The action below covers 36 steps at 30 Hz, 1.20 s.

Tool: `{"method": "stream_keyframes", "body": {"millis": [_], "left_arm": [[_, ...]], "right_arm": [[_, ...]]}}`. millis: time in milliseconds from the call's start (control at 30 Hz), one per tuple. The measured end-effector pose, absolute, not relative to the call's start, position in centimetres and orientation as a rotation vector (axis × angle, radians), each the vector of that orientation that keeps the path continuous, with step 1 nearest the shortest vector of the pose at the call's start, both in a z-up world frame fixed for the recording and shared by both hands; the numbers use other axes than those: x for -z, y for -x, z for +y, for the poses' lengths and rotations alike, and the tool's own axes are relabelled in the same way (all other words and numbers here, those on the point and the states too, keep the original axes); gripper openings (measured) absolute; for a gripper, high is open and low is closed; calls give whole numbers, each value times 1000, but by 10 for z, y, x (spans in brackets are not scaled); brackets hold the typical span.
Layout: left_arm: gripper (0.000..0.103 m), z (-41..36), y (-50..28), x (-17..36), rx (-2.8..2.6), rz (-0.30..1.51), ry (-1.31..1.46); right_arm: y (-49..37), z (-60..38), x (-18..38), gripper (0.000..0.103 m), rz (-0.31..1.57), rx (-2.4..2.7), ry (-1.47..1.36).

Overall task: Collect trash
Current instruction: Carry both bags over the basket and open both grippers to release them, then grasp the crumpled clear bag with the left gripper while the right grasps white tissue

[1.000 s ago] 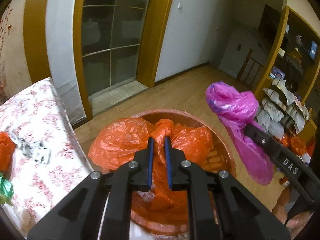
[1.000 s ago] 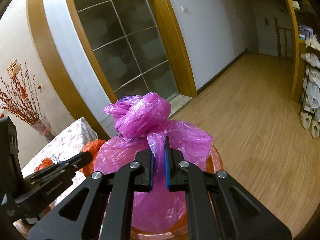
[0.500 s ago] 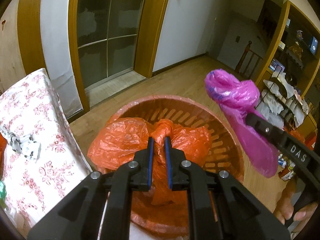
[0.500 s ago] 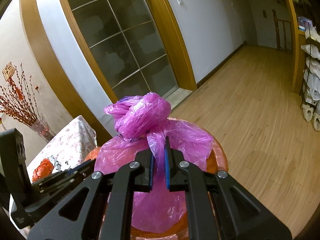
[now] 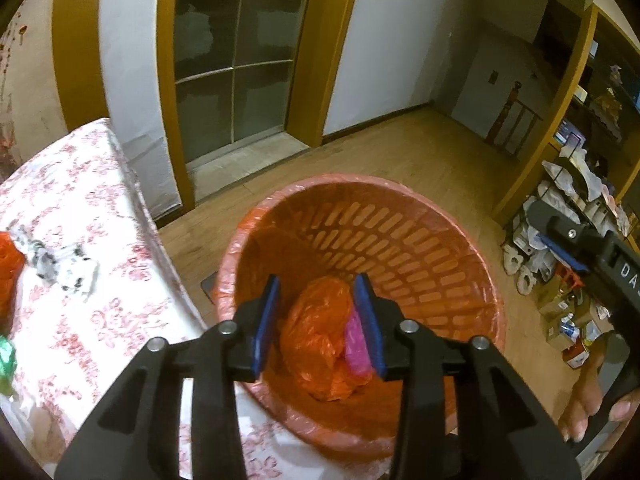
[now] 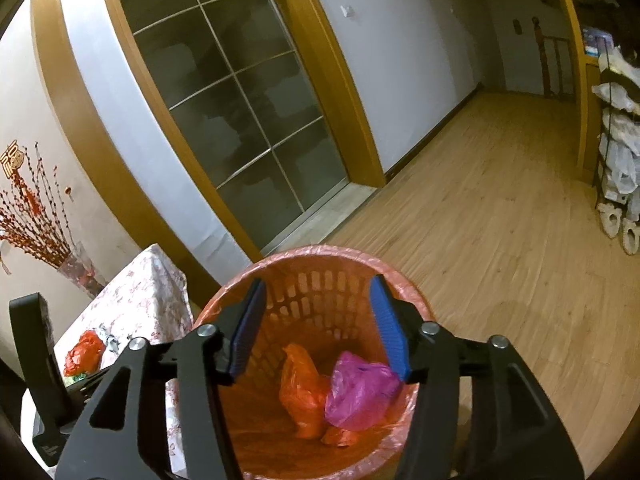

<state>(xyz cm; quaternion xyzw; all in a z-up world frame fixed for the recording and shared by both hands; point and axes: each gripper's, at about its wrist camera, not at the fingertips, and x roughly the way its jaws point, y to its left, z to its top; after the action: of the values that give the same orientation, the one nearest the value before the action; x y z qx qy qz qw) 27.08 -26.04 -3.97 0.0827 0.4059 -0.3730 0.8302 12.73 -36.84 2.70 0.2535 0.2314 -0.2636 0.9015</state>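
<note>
Two bags lie at the bottom of the basket (image 5: 440, 236): an orange bag (image 5: 316, 332) and a pink bag (image 6: 360, 392), pressed side by side and touching. In the right wrist view the orange one sits to the left of the pink one, both crumpled on the orange liner that covers the basket's slotted wall and folds over its rim. The left gripper (image 5: 318, 320) hangs above the basket with its blue-padded jaws spread wide and nothing between them; through the gap the orange bag shows in full, with a strip of pink at its right edge. The right gripper (image 6: 320, 328) hangs over the basket as well, its jaws spread wide too, and it grasps nothing; both bags lie well below its pads. The basket stands on the wooden floor (image 6: 500, 220), just beside a table (image 5: 80, 220) under a red-flowered cloth. On the cloth lie a black-and-white crumpled scrap (image 5: 64, 264) and another orange bag (image 6: 84, 352), near the table's left edge. A glass-paned door (image 6: 240, 120) in a wooden frame stands behind, and a rack (image 6: 616, 140) of pale bundles stands at the far right.
</note>
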Motion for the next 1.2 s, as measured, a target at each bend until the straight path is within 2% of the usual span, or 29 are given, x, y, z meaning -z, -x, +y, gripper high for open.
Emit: {"method": "stream_keyframes", "body": {"millis": [400, 433, 500, 533, 700, 833, 933, 1000, 1200], "left_arm": [[57, -187, -253, -4, 652, 734, -129], [59, -178, -252, -7, 637, 727, -122], [61, -159, -248, -14, 599, 710, -106], [63, -150, -246, -17, 579, 701, -99], [74, -93, -238, -31, 433, 642, -64], [81, -47, -237, -37, 311, 607, -46], [84, -7, -235, -35, 194, 592, -31], [85, 15, -237, -31, 133, 603, -11], [86, 72, -236, -14, 3, 646, 54]], "right_arm": [[-133, -324, -43, 59, 487, 469, -400], [-135, -318, -44, 60, 491, 457, -389], [-139, -306, -48, 71, 489, 447, -366], [-141, -299, -50, 73, 484, 444, -346], [-151, -262, -56, 78, 485, 372, -267], [-163, -229, -56, 78, 505, 253, -239], [-177, -206, -51, 70, 545, 138, -248], [-190, -188, -45, 58, 587, 56, -255], [-214, -135, -32, 45, 658, -135, -218]]}}
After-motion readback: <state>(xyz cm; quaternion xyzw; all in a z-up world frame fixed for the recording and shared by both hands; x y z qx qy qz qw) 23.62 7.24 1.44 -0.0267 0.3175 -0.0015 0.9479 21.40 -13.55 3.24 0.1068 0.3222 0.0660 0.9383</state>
